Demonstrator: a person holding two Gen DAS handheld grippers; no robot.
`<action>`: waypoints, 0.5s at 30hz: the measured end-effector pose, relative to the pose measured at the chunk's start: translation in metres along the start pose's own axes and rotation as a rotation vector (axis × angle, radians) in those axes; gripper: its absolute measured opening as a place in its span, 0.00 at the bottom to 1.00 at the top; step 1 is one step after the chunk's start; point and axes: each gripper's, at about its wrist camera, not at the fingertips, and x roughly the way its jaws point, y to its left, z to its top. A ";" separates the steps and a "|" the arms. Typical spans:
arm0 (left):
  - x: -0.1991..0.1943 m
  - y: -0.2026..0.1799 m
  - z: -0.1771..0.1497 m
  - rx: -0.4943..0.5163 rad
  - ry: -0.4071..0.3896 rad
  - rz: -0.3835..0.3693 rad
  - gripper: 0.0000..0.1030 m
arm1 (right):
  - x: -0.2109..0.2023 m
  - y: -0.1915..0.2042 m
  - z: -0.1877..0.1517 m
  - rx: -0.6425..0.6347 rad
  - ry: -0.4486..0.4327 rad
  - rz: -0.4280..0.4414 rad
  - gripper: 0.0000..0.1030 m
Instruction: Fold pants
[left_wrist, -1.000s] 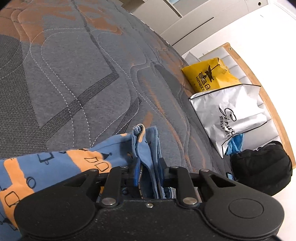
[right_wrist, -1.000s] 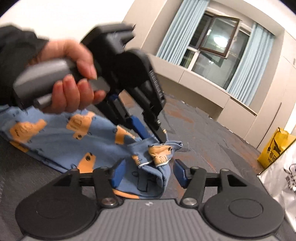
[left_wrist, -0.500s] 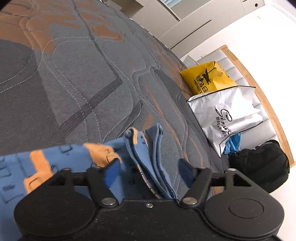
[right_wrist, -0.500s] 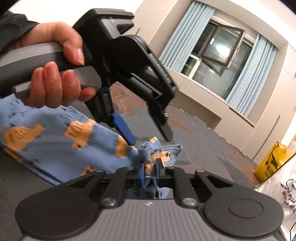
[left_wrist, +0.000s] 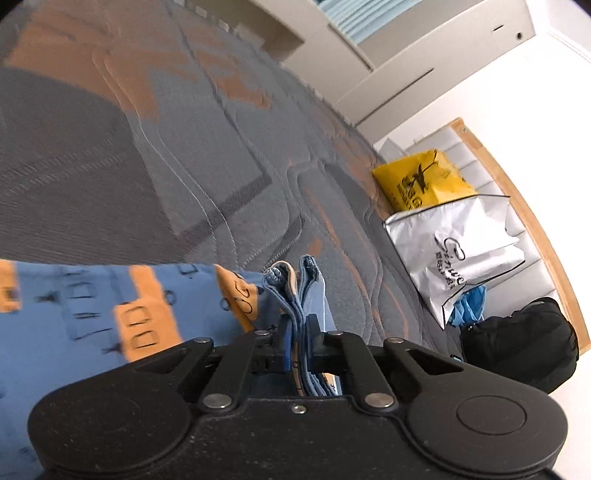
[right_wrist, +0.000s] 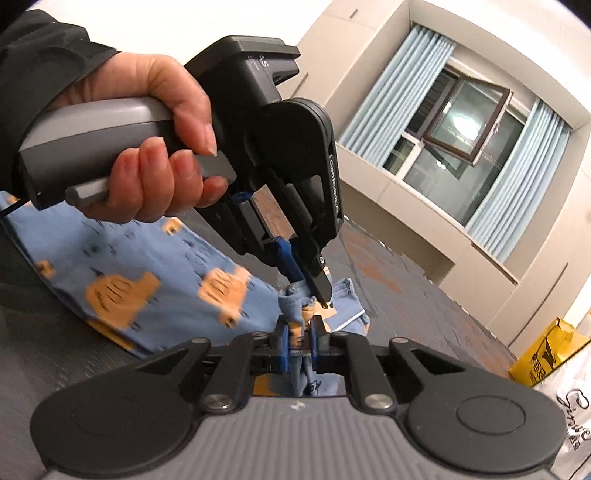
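The pants are small, blue with orange prints, and lie on a grey and orange quilted mattress. My left gripper is shut on a bunched edge of the pants, several folded layers between its blue pads. My right gripper is shut on the same bunched end of the pants. In the right wrist view the left gripper, held by a hand, pinches the cloth just above my right fingertips. The rest of the pants spreads to the left.
A yellow bag, a white paper bag and a black bag sit against the headboard at the mattress's right side. A window with pale blue curtains is behind the bed.
My left gripper opened and then shut again on the pants edge. My right gripper closed on the same bunched end and stays shut. Both have lifted the cloth slightly.
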 end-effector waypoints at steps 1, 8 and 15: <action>-0.013 0.000 -0.003 0.018 -0.023 0.012 0.07 | -0.004 0.004 0.004 -0.004 -0.016 0.005 0.12; -0.108 0.027 -0.042 0.044 -0.188 0.132 0.07 | -0.027 0.049 0.031 -0.033 -0.111 0.096 0.12; -0.116 0.080 -0.068 -0.027 -0.185 0.169 0.09 | -0.014 0.097 0.030 -0.080 -0.026 0.186 0.12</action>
